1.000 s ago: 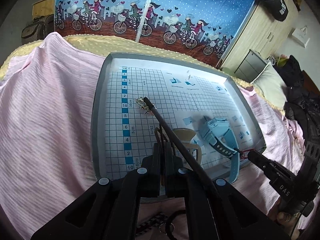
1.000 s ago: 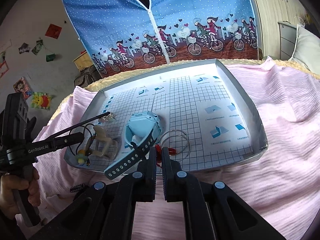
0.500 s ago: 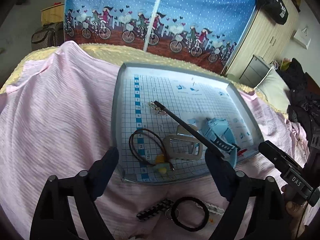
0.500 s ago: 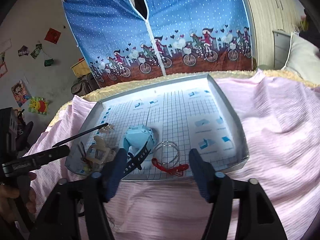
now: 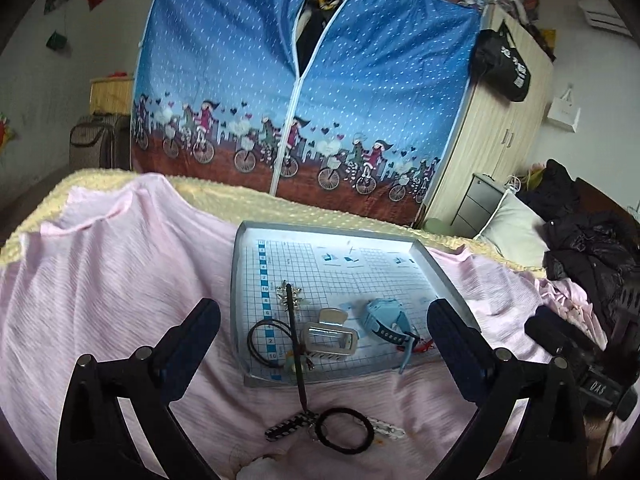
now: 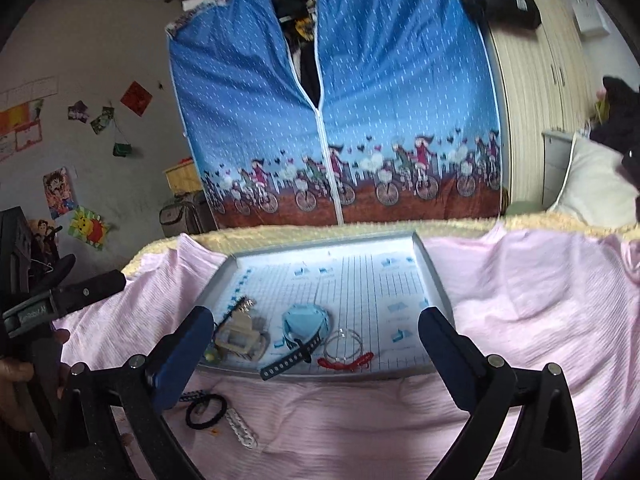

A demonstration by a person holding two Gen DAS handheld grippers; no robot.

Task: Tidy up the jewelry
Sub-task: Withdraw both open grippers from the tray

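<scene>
One grey tray (image 5: pixel 440 276) on pink bedspread (image 5: pixel 120 280), blue wardrobe cover (image 5: pixel 240 80) behind

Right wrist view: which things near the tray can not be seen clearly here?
- Beige hair clip: its left part is hidden behind the right claw's left finger.
- Black hair tie and white strip: small, details unreadable.
- Silver brooch: too small to identify.

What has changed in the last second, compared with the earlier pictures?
Both grippers opened: the left gripper and the right gripper were shut a second ago and now stand wide open. Both drew back from the tray, which looks smaller now. The blue watch, the clear bangle and the beige clip stayed on the tray.
</scene>
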